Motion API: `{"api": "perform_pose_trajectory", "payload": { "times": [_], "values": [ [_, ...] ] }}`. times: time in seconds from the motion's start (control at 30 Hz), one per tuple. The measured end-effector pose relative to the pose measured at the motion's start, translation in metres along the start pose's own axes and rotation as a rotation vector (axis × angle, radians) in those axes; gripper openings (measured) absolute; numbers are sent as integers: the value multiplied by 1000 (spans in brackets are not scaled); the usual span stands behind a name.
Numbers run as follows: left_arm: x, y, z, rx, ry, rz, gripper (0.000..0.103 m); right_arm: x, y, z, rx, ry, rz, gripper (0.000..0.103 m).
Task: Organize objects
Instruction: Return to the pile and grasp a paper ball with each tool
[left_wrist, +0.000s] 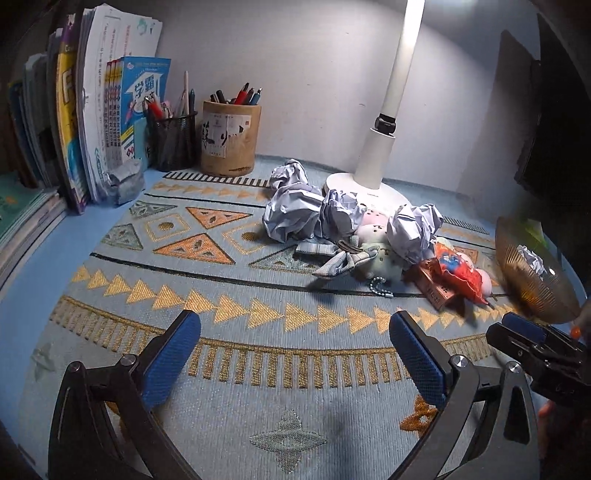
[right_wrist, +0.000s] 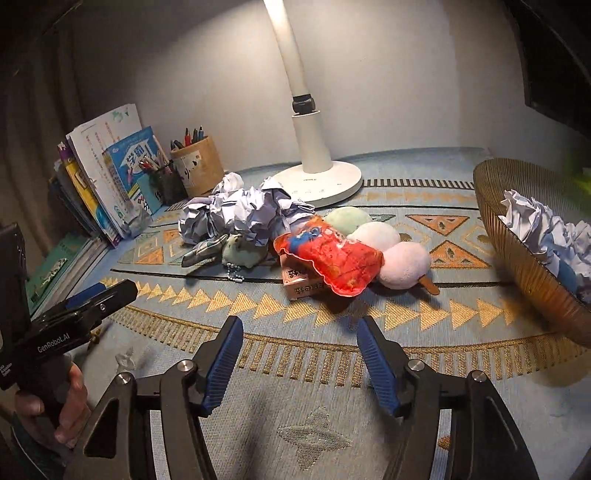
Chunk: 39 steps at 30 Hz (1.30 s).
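Black left gripper (right_wrist: 110, 295) reads "GenRobot.AI", blue-padded jaws wide apart, empty. Right gripper (right_wrist: 299, 332) jaws apart, empty. Blue workbook (left_wrist: 142, 99) shows "学霸".

Bare mat (right_wrist: 295, 369) before toy heap (right_wrist: 332, 254)

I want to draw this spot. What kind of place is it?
Probably a study desk at home: schoolbooks stand against the wall, two pen holders sit beside them, and a white desk lamp shines on the patterned mat.
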<state>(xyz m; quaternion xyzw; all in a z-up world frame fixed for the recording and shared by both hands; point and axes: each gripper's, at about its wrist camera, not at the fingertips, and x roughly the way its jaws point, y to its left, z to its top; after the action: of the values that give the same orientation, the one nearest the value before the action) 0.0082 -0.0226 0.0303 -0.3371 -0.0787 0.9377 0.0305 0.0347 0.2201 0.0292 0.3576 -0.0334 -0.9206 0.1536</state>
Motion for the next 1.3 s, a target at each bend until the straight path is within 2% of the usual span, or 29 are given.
{"api": "perform_pose_trajectory", "payload": {
  "times": [0.23,0.37,0.43,0.5,0.6,0.63,0.7,0.73,0.83,0.97,1.07,1.13,1.17,1.2,1.23,1.3],
  "values": [
    [2,1,-2,-7,8,-2,102,0,4,-1,-28,-6,-17,62],
    [3,1,2,11,34,-22,102,5,-5,4,21,47,44,62],
    [1,1,15,74,78,-36,102,8,-9,12,73,119,117,62],
    [-12,4,38,144,36,-31,102,3,-4,30,68,131,165,62],
    [-13,13,73,182,10,-75,102,-2,22,63,-40,87,116,64],
    [-6,17,82,189,6,-73,102,-1,30,71,-71,70,107,66],
    [17,22,94,215,17,-36,102,10,42,84,-107,43,79,86],
    [29,23,97,223,31,-32,101,19,46,88,-115,40,72,88],
    [68,25,104,242,82,-71,101,50,53,97,-133,65,59,88],
    [114,16,102,285,178,-160,101,85,50,102,-142,94,32,88],
    [130,12,99,306,192,-177,98,103,44,101,-136,127,41,87],
    [134,11,99,317,206,-200,90,111,40,100,-130,136,45,85],
    [135,10,99,327,205,-207,81,113,39,100,-129,134,47,79],
    [135,8,98,339,208,-213,67,114,39,100,-129,135,55,69],
    [136,6,97,353,215,-225,57,114,38,100,-131,125,49,66],
    [134,3,94,381,200,-216,47,110,38,100,-143,98,37,47]
  ]
}}
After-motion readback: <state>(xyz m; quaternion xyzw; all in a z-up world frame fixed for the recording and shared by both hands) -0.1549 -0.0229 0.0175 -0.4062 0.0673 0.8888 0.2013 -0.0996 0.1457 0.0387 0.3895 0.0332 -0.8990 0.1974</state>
